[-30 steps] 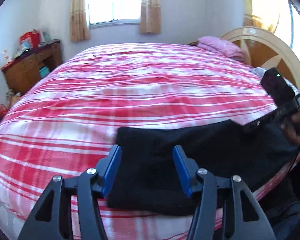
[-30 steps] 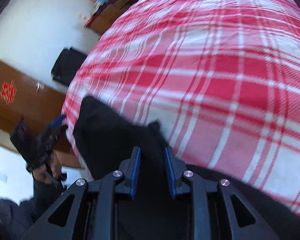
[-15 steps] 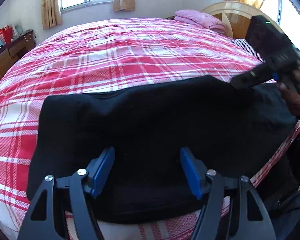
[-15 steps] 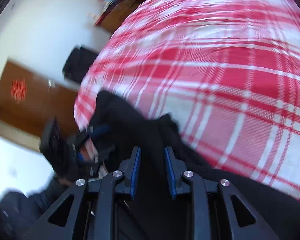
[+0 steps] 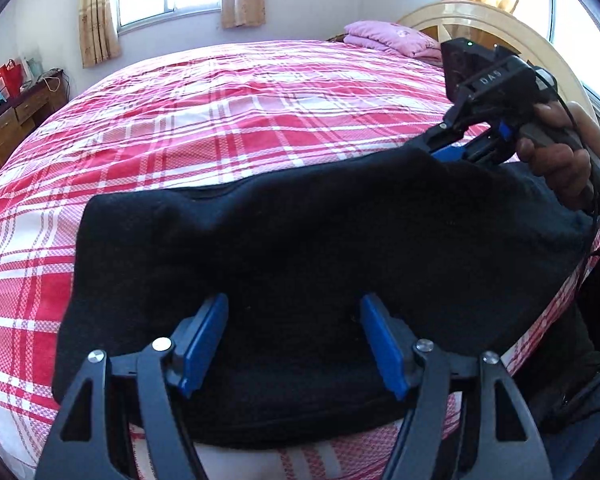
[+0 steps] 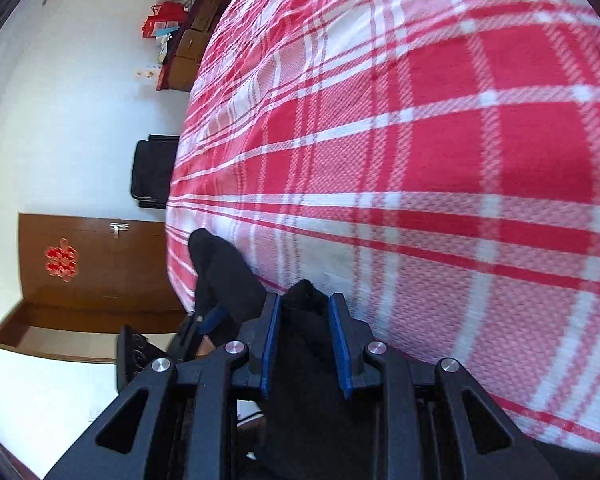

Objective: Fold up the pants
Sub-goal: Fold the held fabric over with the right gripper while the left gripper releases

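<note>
With black pants (image 5: 308, 248) spread at the near edge of the plaid bed (image 5: 240, 120), our right gripper (image 6: 305, 334) pinches a corner, our left gripper (image 5: 294, 340) hangs unclenched above them; we should draw the fold over evenly.

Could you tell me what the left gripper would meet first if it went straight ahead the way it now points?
Most likely the black pants: the left gripper is open, and the dark cloth fills the space between and just beyond its fingers. The red plaid bedspread lies farther on. Depth is hard to judge.
</note>
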`<state>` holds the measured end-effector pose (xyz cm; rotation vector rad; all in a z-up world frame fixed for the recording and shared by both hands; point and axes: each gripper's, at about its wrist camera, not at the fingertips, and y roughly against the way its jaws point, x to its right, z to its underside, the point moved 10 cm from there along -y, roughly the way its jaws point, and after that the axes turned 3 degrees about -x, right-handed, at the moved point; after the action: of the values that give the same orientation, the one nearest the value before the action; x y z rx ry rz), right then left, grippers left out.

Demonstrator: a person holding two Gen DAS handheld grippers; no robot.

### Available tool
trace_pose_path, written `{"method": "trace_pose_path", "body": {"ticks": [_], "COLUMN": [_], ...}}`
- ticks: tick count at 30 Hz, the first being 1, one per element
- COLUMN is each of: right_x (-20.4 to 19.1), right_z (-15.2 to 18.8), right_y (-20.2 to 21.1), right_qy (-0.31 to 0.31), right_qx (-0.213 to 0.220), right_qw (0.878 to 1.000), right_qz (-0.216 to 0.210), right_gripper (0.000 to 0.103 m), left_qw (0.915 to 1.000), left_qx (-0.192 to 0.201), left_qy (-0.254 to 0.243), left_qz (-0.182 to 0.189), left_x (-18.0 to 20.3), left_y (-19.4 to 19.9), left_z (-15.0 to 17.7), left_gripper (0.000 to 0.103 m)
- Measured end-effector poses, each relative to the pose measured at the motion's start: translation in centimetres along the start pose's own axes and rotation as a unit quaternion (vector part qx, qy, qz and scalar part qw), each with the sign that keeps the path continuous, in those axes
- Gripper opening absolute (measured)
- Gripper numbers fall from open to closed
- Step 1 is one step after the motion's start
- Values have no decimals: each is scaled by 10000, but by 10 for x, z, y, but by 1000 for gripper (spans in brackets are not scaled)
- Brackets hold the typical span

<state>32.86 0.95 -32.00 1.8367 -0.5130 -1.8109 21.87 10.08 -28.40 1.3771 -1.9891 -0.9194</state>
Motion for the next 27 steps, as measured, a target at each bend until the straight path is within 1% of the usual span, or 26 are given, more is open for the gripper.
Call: {"method": "trace_pose_path", "body": {"ticks": [2,4,5,6,9,13,15,17,18,20,22,23,24,25,27], "right_x": [-4,-13,-23,-30,-47,-55,-35,-10,-4,-6,-8,-10,-15,-20,-33], "right_z": [0,-6,-9,-13,-19,-25,-31,-32,-31,-29,-29,-27,-24,-18,-2], "right_y": [-2,9,19,27,38,33,25,10,8,13,23,34,45,56,70], "right_qy": [62,286,449,565,903,1240,1131,1046,1098,1127,1131,1236,1406,1572,1933], "right_qx": [77,447,703,863,1101,1209,1151,862,807,885,1038,1176,1326,1433,1568], "right_qw": [9999,9985,9964,9945,9887,9817,9806,9801,9783,9780,9740,9683,9599,9513,9353], "right_qz": [-19,138,145,174,461,796,1115,1449,1562,1516,1665,1823,2032,2229,2516], "right_gripper": [8,5,5,4,3,3,3,3,4,5,12,14,20,28,35], "left_qw": [10000,10000,10000,10000,10000,10000,10000,10000,10000,10000,10000,9999,9998,9997,9992], "left_qx": [2,4,8,17,38,53,77,75,70,31,7,-3,-9,-14,5], "left_qy": [6,34,43,42,39,48,17,-21,-34,5,89,131,186,226,329], "left_qz": [5,30,34,31,15,24,-2,-26,-43,-29,3,-21,-79,-120,-239], "left_x": [1,1,1,1,1,2,3,3,3,2,-2,-5,-9,-12,-21], "left_y": [1,1,2,2,2,2,1,0,1,2,4,5,6,7,10], "left_z": [1,1,1,1,0,1,1,1,1,-1,-2,-3,-4,-5,-8], "left_gripper": [72,72,72,72,72,72,73,73,73,73,73,73,73,73,73]}}
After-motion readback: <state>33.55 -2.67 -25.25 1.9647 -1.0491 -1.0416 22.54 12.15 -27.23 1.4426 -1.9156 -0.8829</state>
